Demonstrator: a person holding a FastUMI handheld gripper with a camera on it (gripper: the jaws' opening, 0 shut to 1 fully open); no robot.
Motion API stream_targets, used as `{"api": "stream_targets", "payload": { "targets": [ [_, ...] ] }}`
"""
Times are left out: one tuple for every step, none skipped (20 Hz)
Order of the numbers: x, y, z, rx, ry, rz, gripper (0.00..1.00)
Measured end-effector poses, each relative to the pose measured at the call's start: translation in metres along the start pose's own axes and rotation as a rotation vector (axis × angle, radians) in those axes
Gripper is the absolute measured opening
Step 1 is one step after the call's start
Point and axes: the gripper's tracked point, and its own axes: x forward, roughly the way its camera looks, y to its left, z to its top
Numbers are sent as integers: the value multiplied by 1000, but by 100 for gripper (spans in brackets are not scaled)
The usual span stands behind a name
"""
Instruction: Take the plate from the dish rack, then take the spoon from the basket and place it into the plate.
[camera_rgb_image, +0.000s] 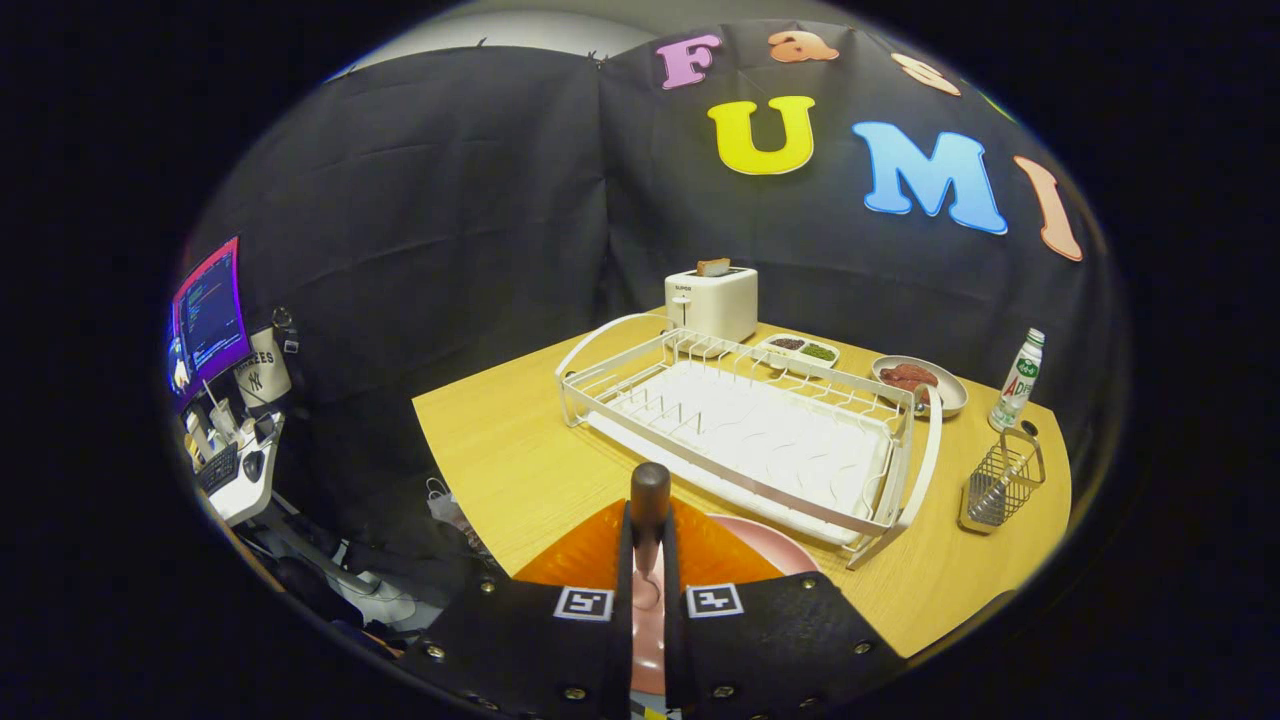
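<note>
Pink plate (770, 548) on the wooden desk (500, 470), just ahead of the hand-held gripper (648, 590), whose fingers are clamped on the spoon (649, 505), dark handle up. White dish rack (750, 430) beyond at 12 o'clock; wire basket (1000, 485) at 2 o'clock.

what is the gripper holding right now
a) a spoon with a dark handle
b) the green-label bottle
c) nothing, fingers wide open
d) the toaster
a: the gripper fingers are closed on the spoon, whose dark handle sticks up between them above the pink plate, with the bottle and toaster far beyond.
</note>
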Motion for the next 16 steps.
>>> {"api": "stream_targets", "payload": {
  "targets": [
    [-1,-1,0,4,1,5,13],
    [-4,-4,-2,8,6,-1,20],
    [-6,-6,-2,16,4,-2,21],
    [-8,-6,-3,28,3,8,21],
    [-8,-6,-2,35,2,11,29],
    [-11,-12,0,34,-3,0,49],
    [-12,-13,3,36,-15,5,53],
    [-12,-12,3,35,-15,6,60],
    [-13,-14,3,30,-13,5,66],
    [-12,-13,2,31,-15,14,78],
    [-14,-15,4,34,-18,8,86],
    [-15,-17,4,35,-24,4,99],
    [-16,-19,6,33,-31,1,99],
    [-16,-21,8,30,-38,-4,99],
    [-16,-23,11,28,-44,-8,99],
    [-16,-26,12,29,-50,-14,99]
  ]
}}
